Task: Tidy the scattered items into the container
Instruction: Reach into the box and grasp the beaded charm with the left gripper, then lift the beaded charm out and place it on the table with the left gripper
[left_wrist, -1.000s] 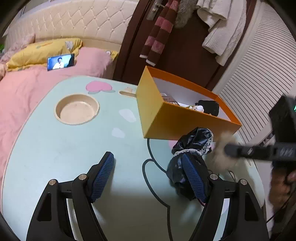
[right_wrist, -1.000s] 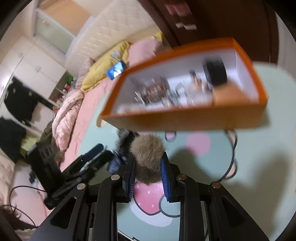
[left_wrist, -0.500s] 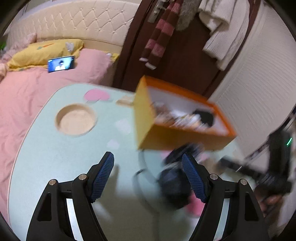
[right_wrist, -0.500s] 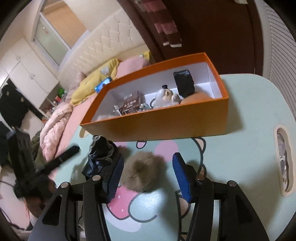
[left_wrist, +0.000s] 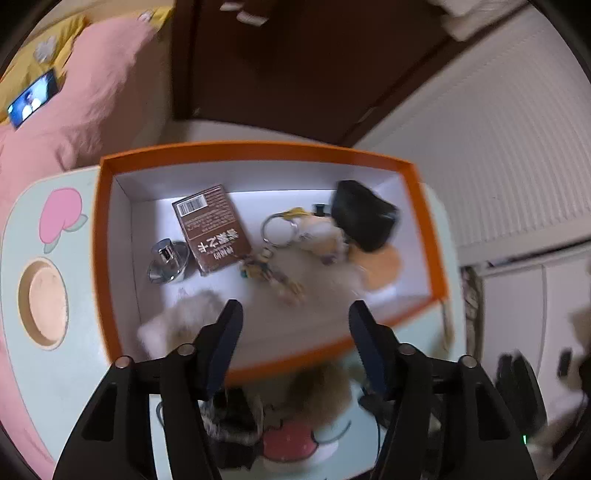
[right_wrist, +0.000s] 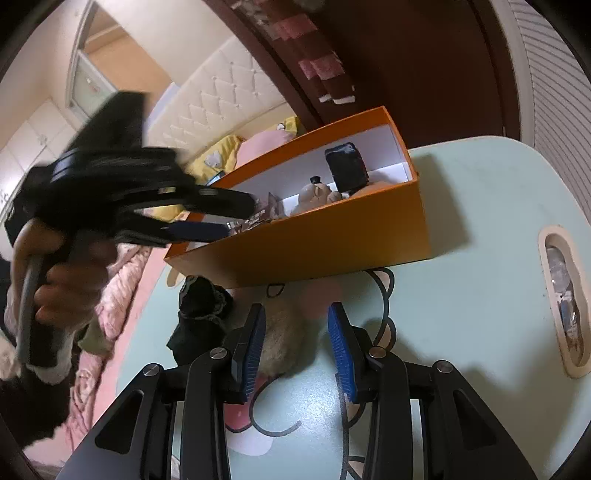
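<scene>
Left tool (left_wrist: 295, 343) hangs over the orange box (left_wrist: 424, 206), jaws apart and empty after closing partway. Right tool (right_wrist: 295, 343), narrowing, straddles the fur pompom (right_wrist: 284, 339) on the worktop (right_wrist: 480, 258) — ungripped. Box holds several items; pompom and black lace pouch (right_wrist: 201, 314) remain outside.

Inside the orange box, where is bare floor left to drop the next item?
Orange box: bare white floor along the far wall behind the brown book, and at the near middle. Crowded on the right around the black pouch and keyring.
</scene>
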